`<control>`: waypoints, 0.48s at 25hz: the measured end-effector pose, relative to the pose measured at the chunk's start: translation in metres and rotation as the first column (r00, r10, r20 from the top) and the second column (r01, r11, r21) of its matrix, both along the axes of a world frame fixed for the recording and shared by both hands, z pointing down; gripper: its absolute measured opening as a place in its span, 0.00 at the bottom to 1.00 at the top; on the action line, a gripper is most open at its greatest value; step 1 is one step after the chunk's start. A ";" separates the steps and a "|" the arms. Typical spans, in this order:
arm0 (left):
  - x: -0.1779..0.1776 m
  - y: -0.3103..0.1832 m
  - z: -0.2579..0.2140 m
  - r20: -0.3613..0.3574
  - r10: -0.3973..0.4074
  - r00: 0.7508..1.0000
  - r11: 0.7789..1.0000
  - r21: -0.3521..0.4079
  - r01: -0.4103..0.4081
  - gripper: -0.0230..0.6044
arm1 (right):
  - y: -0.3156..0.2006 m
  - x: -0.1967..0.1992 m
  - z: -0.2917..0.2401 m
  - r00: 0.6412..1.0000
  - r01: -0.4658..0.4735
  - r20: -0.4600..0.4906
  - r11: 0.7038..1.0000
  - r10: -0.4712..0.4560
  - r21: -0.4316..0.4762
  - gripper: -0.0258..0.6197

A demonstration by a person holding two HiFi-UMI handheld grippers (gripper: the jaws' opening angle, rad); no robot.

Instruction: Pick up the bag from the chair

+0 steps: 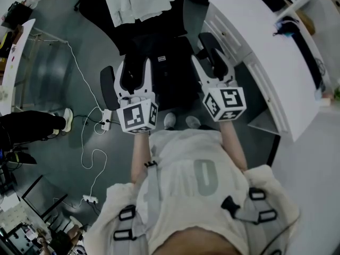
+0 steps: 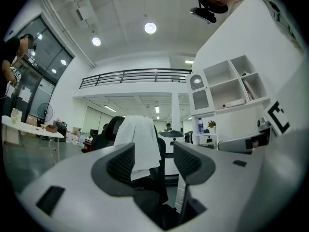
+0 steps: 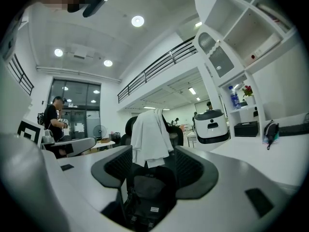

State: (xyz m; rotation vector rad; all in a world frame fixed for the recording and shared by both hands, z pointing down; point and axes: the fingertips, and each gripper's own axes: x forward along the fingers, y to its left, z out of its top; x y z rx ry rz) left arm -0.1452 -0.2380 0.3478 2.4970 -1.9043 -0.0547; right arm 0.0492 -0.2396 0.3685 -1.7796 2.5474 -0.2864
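The grey floor point(image 1: 48, 73) fills most of your head view. To your right runs a long white tabletop point(image 1: 265, 47), its near edge just beside your right arm. Straight ahead of you stands a black office chair point(image 2: 112, 125), its seat facing you and one dark armrest point(image 1: 108, 86) showing just left of your left hand. A white cloth point(image 1: 138, 1) hangs over the chair's backrest, and both gripper views show it draped there (folded over the top, with the ends hanging down the front).

The black bag point(image 1: 162, 70) sits on the chair seat, below the cloth, with a small pale label facing up. It has not been lifted.

Your left claw point(image 1: 137, 62) is held level over the seat's left side with its jaws wide apart. In the left gripper view the gap point(image 2: 153, 161) frames the cloth and the chair back, and nothing is pressed by either pad. Your right claw point(image 1: 211, 54) is held level at the seat's right side, also wide apart. In the right gripper view the bag point(image 3: 145, 197) shows low in the gap point(image 3: 153, 166), beyond the pads and not gripped by them.

A thin white cable point(image 1: 87, 137) loops across the floor to your left, running past a small power strip point(image 1: 106, 118).
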 end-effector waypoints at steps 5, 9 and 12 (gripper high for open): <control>-0.008 0.002 0.003 0.001 -0.024 1.000 1.000 -0.009 0.024 0.41 | 0.003 -0.007 0.004 0.999 0.025 -0.047 1.000 -0.025 -0.001 0.42; -0.013 0.002 0.008 0.019 -0.036 0.999 0.999 -0.022 0.036 0.41 | 0.000 -0.014 0.008 0.998 0.038 -0.053 0.999 -0.039 -0.007 0.42; -0.020 -0.001 0.013 0.008 -0.044 0.999 0.998 -0.034 0.044 0.41 | -0.006 -0.022 0.013 0.997 0.050 -0.054 0.999 -0.051 -0.017 0.42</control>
